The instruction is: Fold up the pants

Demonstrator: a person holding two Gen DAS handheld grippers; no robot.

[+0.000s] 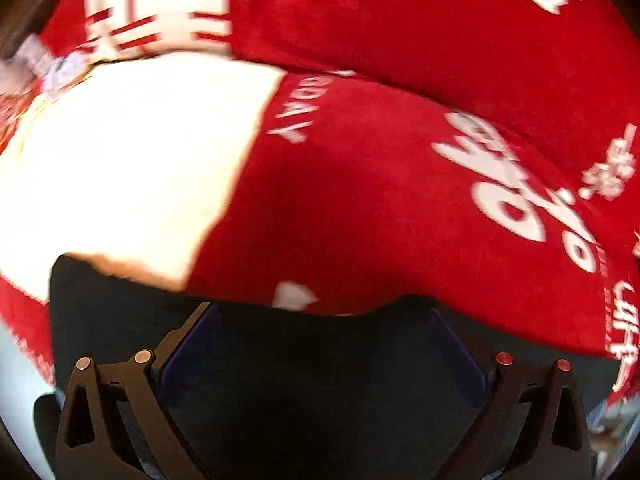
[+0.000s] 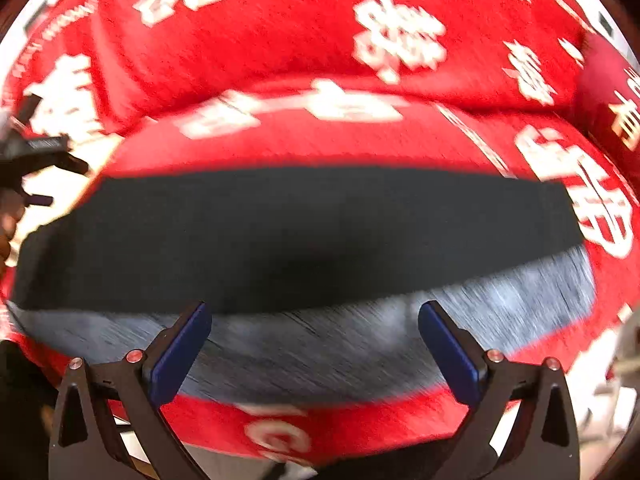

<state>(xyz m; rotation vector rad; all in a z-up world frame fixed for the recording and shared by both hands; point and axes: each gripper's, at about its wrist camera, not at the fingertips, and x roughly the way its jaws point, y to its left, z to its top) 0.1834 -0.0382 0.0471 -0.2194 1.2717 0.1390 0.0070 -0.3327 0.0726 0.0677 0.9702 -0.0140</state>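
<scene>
The dark pants lie folded across a red blanket with white lettering, with a greyer denim layer showing below the dark band. My right gripper is open, its blue pads spread wide just above the denim, holding nothing. In the left wrist view, dark pants cloth fills the space under and between the fingers of my left gripper, which is open; its pads stand wide apart over the cloth. The view is blurred by motion.
The red blanket carries a large white patch at the left. The other gripper's black body shows at the left edge of the right wrist view. A pale surface shows at the lower left.
</scene>
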